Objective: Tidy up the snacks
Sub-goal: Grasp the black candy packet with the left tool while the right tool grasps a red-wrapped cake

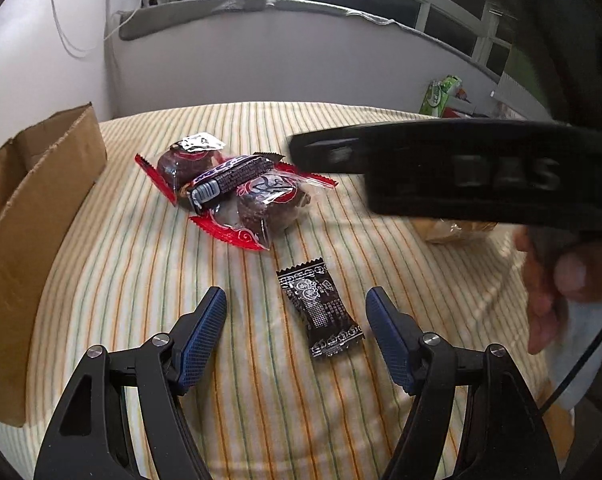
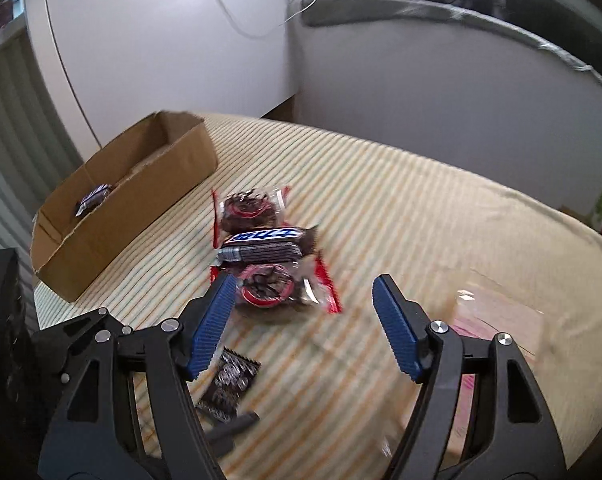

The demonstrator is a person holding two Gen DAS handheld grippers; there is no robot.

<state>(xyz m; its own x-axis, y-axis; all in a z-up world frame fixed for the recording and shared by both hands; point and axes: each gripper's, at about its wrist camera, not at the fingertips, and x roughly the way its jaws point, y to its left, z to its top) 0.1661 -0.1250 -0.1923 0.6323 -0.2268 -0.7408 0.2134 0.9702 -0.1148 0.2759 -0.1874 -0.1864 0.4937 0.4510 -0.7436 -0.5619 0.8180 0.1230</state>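
The left gripper (image 1: 295, 304) hovers with its blue-padded jaws spread wide and empty over a small black sachet (image 1: 320, 313), which lies flat on the cloth between the 2 fingers but nearer the right one, touching neither. Beyond it, toward the far side, 2 red-edged clear packets of dark cakes (image 1: 257, 204) sit in a pile with a chocolate bar (image 1: 231, 178) resting across them. The right gripper (image 2: 303, 300) is likewise wide apart and holds nothing; its left pad stands just in front of the nearest cake packet (image 2: 269, 286), and the bar (image 2: 267, 246) lies farther off. The black sachet (image 2: 231, 382) shows low on its left, partly hidden behind that finger. To the far left stands an open cardboard box (image 2: 149, 196) with 1 wrapped bar (image 2: 93, 198) inside. Everything rests on a cream tablecloth (image 1: 141, 280) striped green and orange. White walls and a dark window close the room behind.
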